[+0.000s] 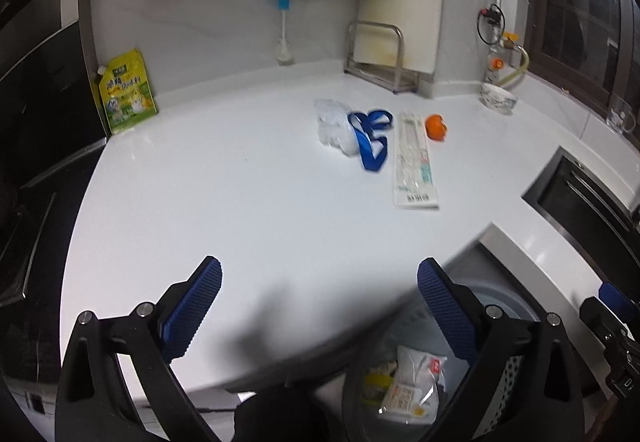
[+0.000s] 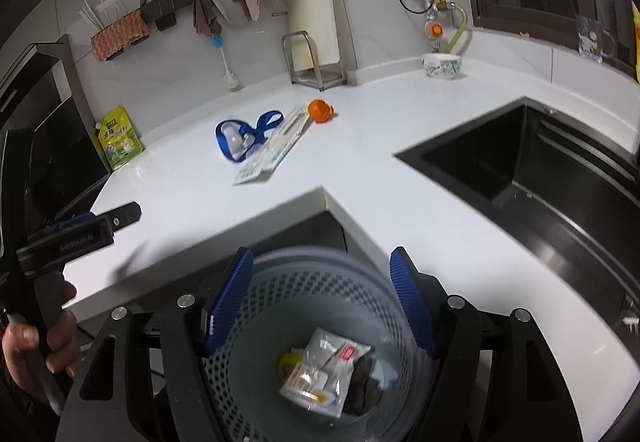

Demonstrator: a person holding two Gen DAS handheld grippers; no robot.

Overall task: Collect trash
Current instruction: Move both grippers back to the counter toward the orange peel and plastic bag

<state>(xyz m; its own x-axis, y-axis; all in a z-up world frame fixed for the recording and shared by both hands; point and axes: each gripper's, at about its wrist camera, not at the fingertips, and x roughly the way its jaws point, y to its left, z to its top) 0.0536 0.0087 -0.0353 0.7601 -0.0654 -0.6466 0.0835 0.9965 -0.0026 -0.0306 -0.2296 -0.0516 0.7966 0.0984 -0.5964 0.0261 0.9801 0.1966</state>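
Observation:
On the white counter (image 1: 240,194) lie a crumpled clear plastic piece (image 1: 332,126), a blue ribbon (image 1: 372,138), a long clear wrapper (image 1: 414,162) and an orange peel (image 1: 435,127). They show again in the right wrist view: the blue ribbon (image 2: 240,138), the wrapper (image 2: 272,154) and the orange peel (image 2: 320,111). A perforated grey bin (image 2: 280,290) stands below the counter's corner and holds several wrappers (image 2: 324,370). My right gripper (image 2: 322,254) hangs open above the bin, nothing between its fingers. My left gripper (image 1: 320,266) is open and empty over the counter's front edge, well short of the trash.
A black sink (image 2: 520,162) is sunk into the counter on the right. Along the back stand a patterned bowl (image 2: 442,66), a cutting board in a metal rack (image 2: 316,62), a bottle brush (image 2: 230,74) and a yellow-green pouch (image 2: 120,138). A dark appliance (image 1: 40,122) flanks the left.

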